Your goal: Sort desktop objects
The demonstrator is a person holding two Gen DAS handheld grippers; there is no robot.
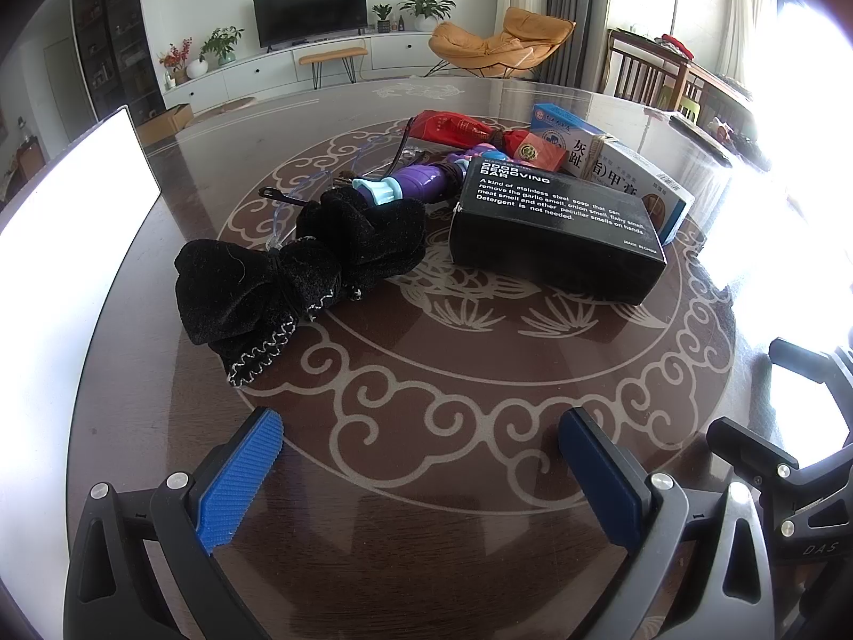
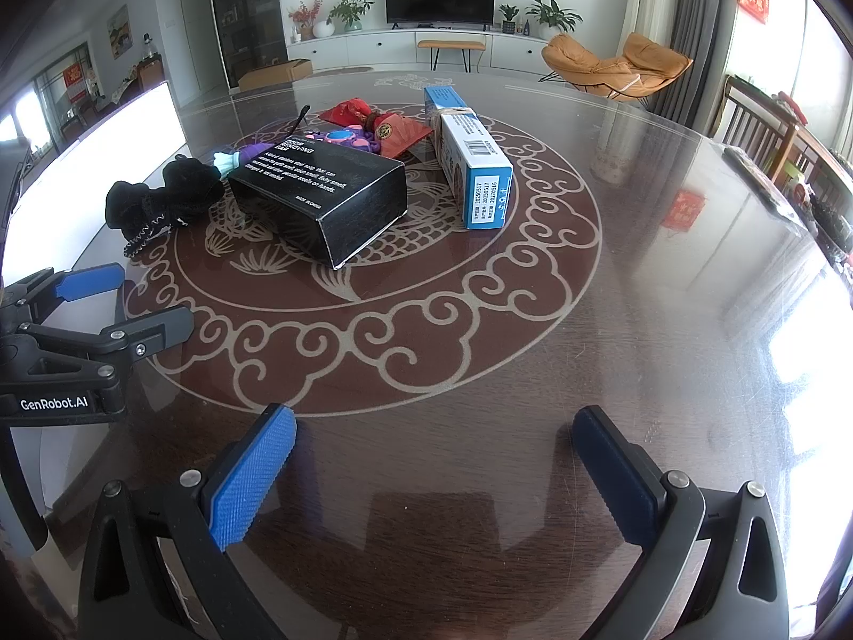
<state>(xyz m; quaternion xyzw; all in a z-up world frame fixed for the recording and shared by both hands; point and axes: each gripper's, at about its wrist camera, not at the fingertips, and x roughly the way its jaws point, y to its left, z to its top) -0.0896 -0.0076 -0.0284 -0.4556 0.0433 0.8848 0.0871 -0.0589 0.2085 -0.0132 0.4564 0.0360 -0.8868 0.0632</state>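
Two handheld grippers hover low over a round, dark wooden worktop [image 2: 613,320] with a pale scroll and fish pattern under glossy glass. The left gripper [image 1: 421,472] and the right gripper [image 2: 434,472] each have their blue-padded fingers spread wide, holding nothing.

The things to sort sit heaped at the worktop's centre, at about 12 o'clock from both grippers and well apart from the fingers. Seen from the left wrist, a black velvet drawstring pouch [image 1: 277,277] lies nearest, at about 11 o'clock. A black cardboard box with white print [image 1: 554,234] sits at 1 o'clock. Behind them lie a purple and light blue plastic toy [image 1: 410,184], a red fabric pouch [image 1: 458,128] and a blue and white carton [image 1: 629,170]. A flat white panel [image 1: 69,224] lies at the worktop's 9 o'clock edge.

Risks, as a judgement: the items touch and overlap, so lifting one could drag or tip a neighbour. The limp velvet may slip or snag its cord. The glass looks slick, so boxes may slide away when nudged. The grippers are close together and could collide.
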